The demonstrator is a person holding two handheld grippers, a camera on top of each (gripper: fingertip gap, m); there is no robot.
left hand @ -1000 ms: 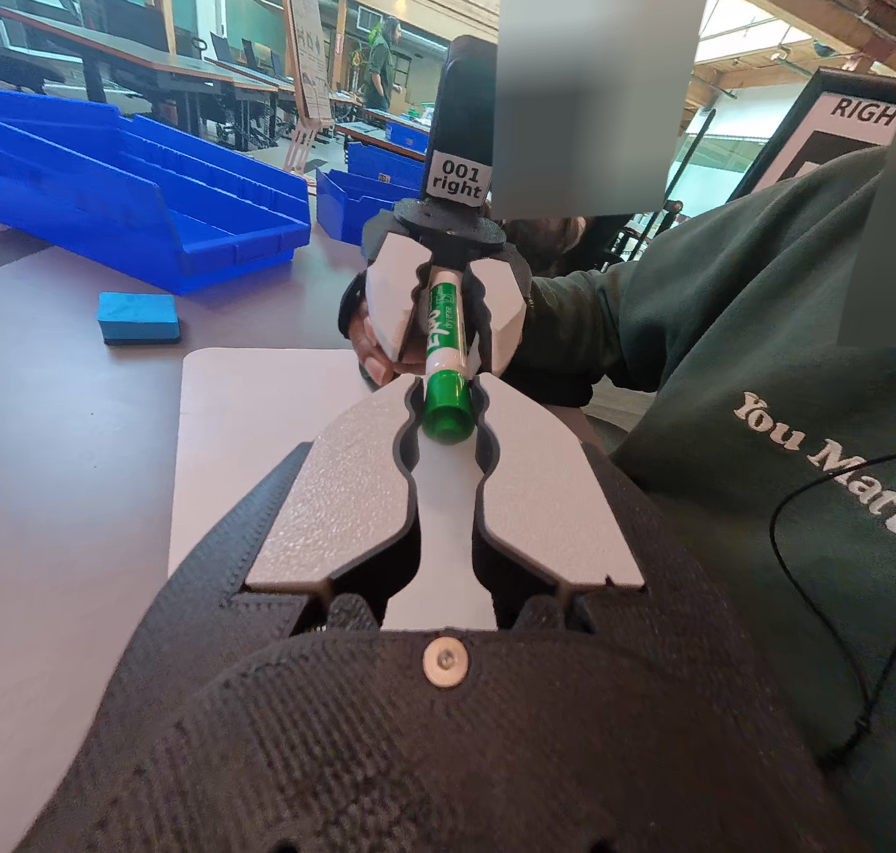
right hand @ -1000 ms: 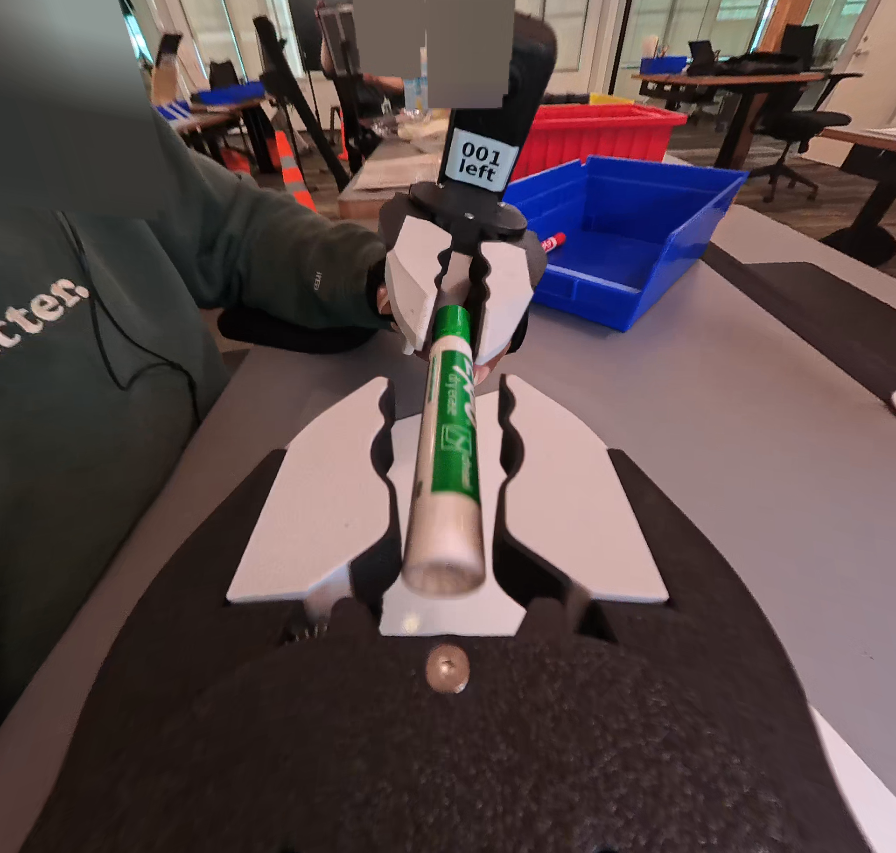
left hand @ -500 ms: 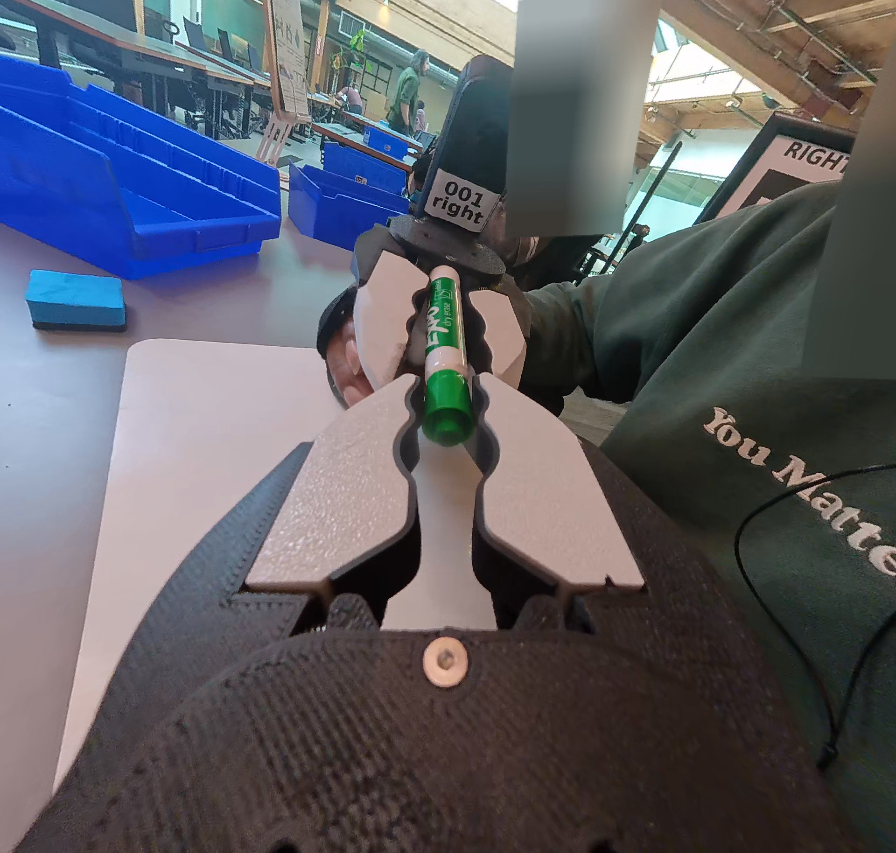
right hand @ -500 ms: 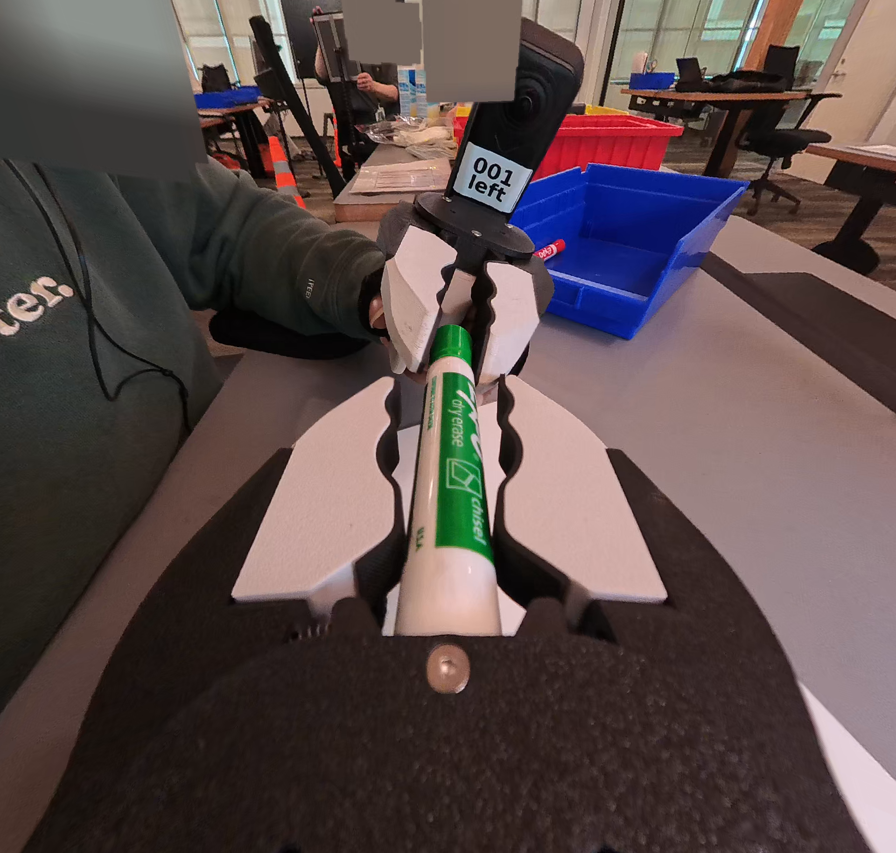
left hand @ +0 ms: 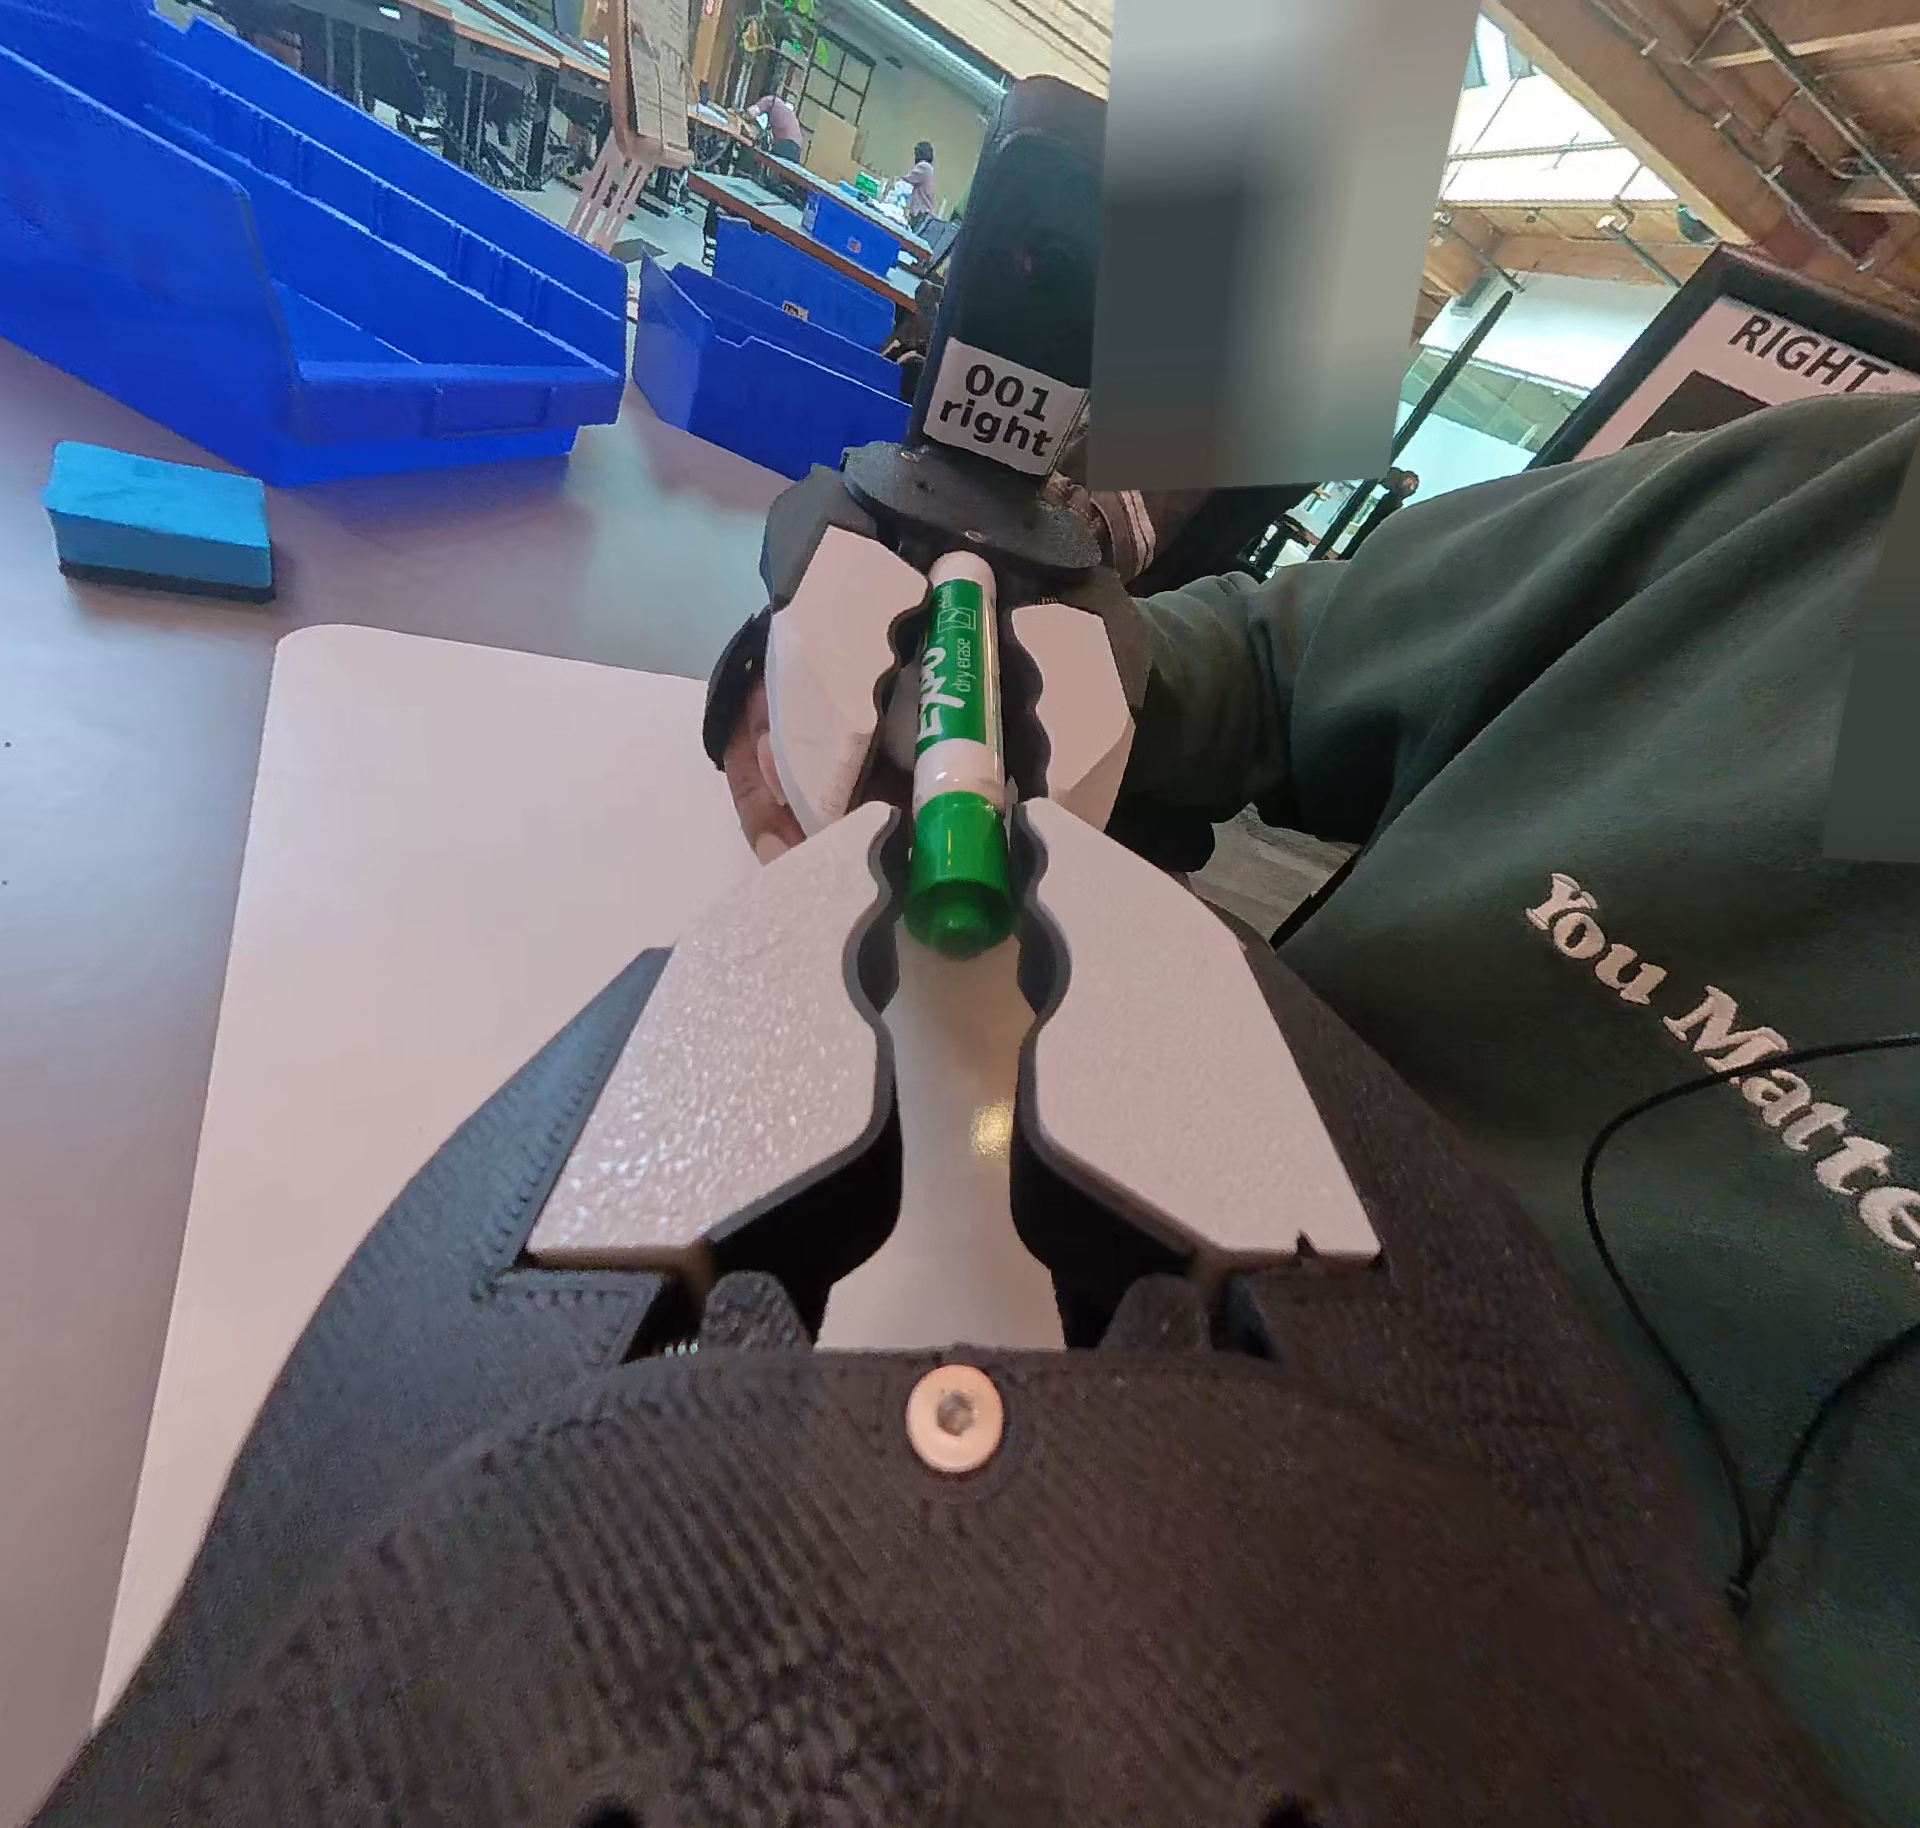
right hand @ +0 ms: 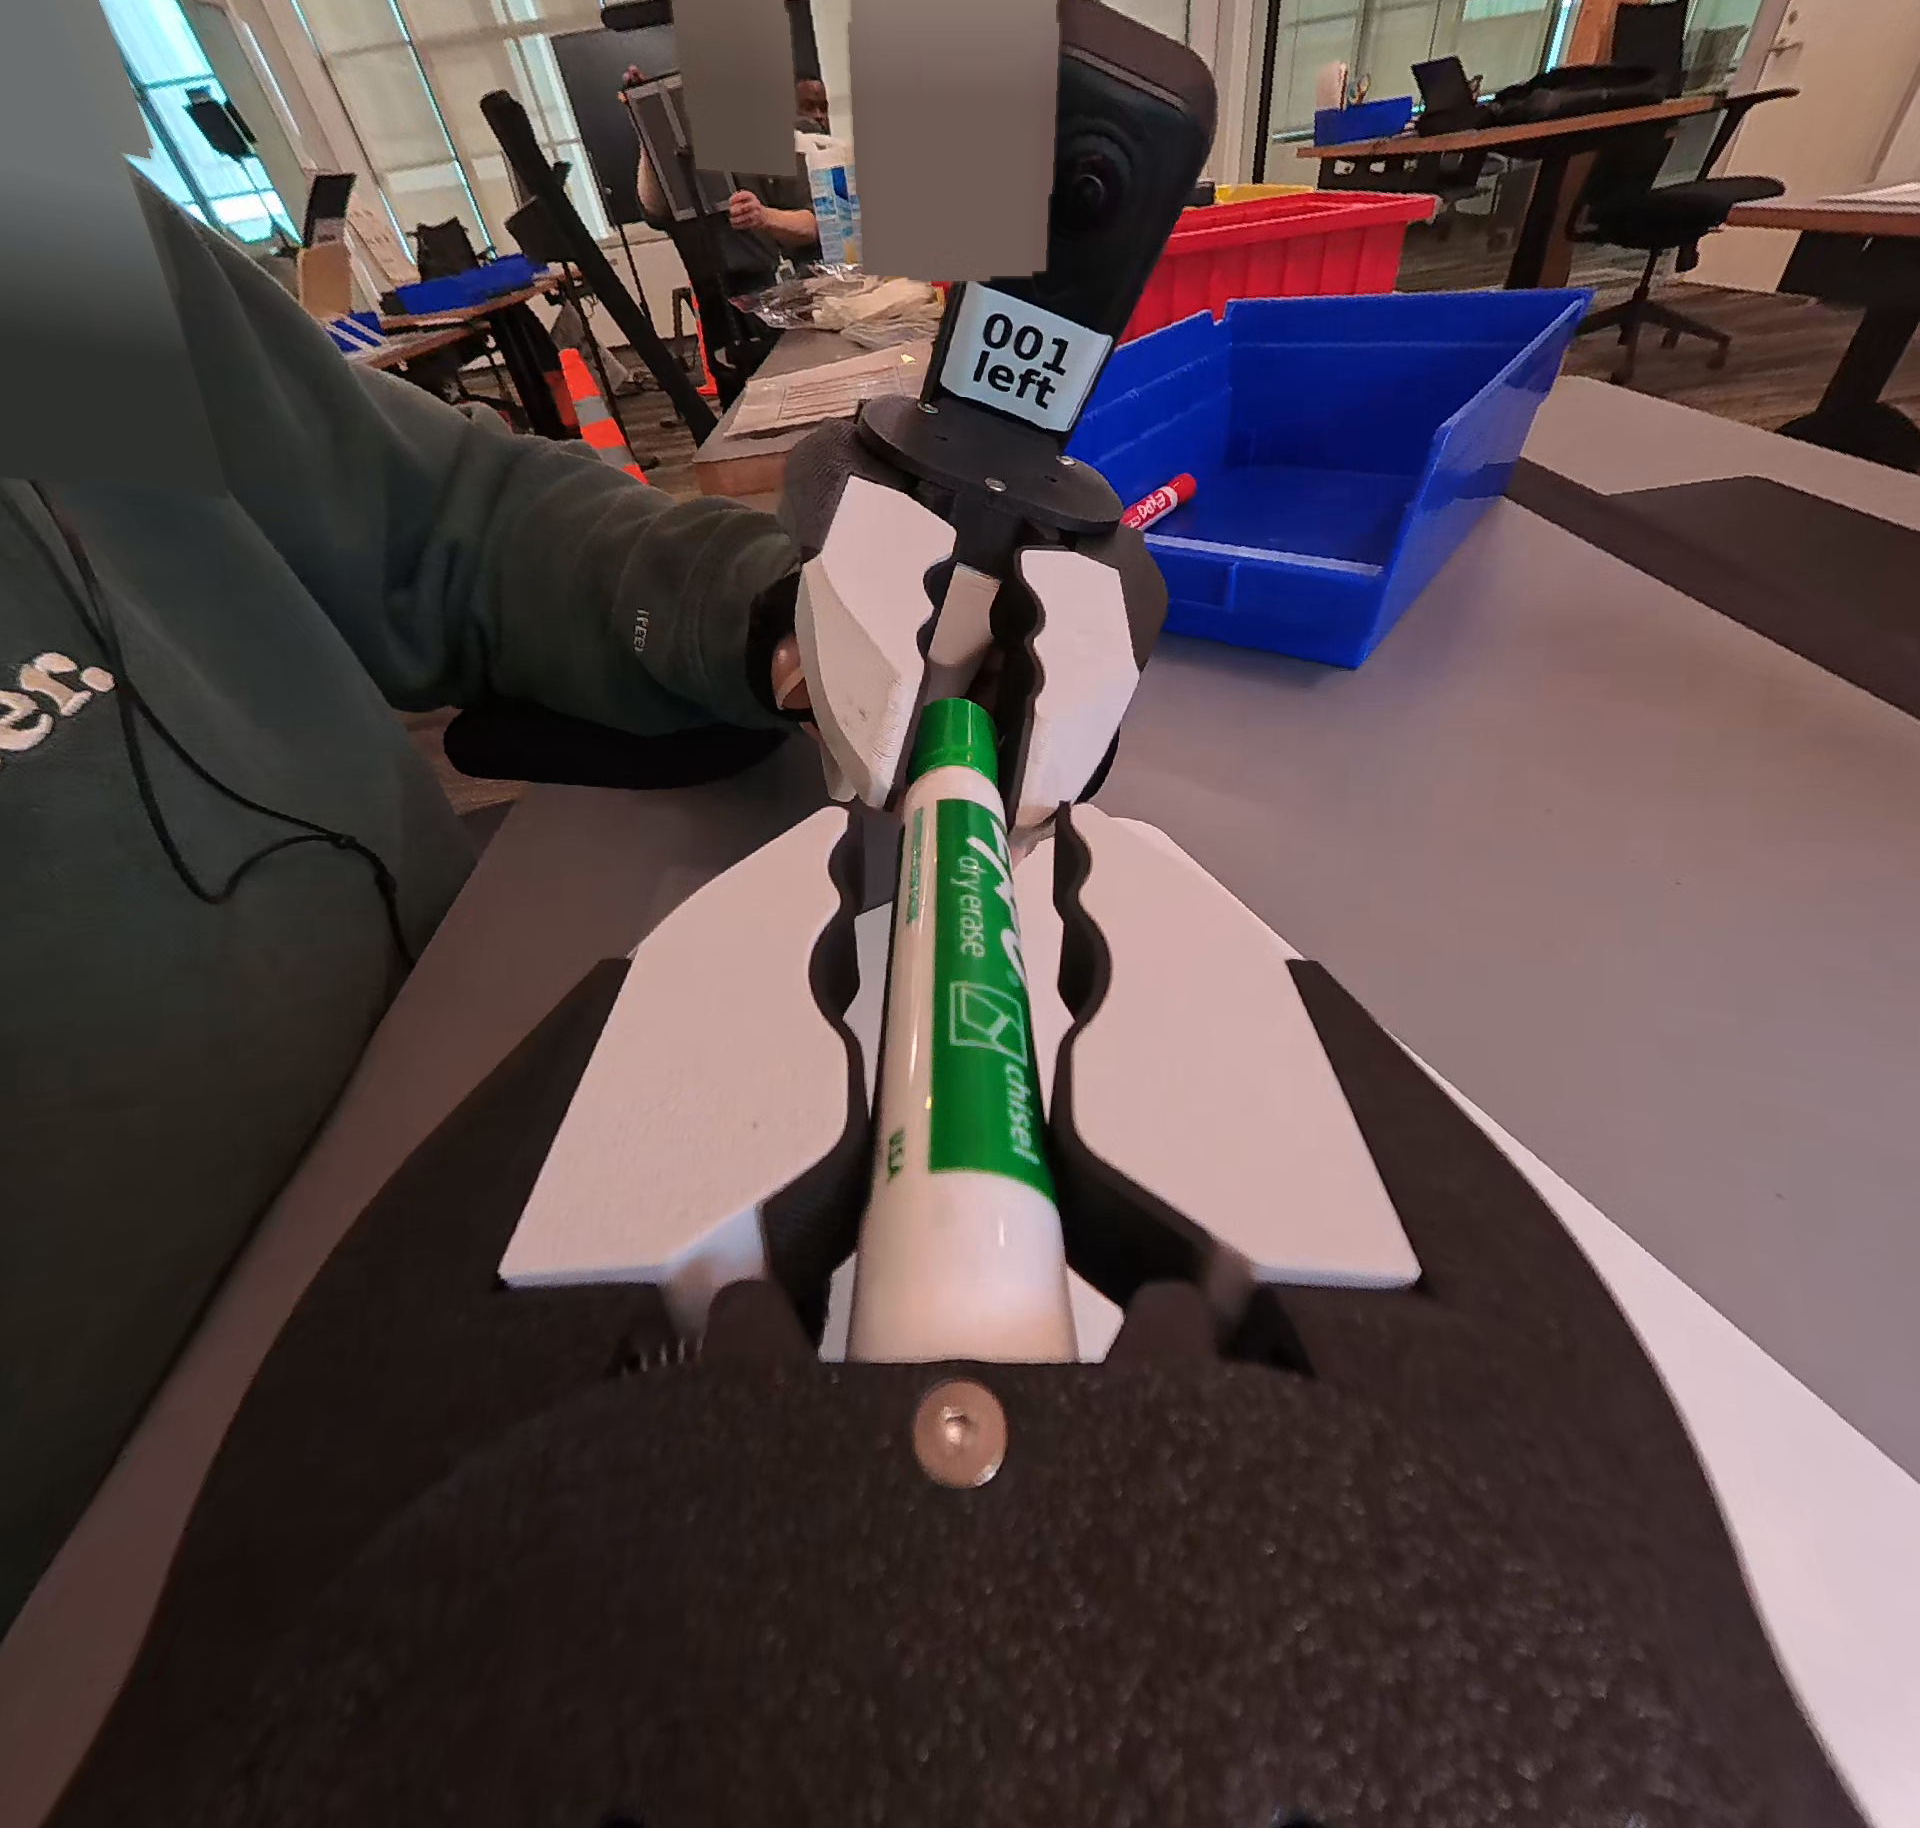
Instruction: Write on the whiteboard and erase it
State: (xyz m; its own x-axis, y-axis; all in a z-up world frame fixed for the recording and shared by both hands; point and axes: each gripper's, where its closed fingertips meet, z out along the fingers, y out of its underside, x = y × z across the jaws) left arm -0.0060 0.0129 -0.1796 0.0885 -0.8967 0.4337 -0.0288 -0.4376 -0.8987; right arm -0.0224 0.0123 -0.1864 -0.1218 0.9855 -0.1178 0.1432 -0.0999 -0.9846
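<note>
Whiteboard flat on the grey table, a green marker held above it between two facing grippers.

Right gripper clamps the marker's white barrel; left gripper closes on its green cap — seemingly gripping it. Far left — a blue eraser lies beside blue bins.

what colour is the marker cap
Green; the cap shows best in the left wrist view, on the marker.
</note>
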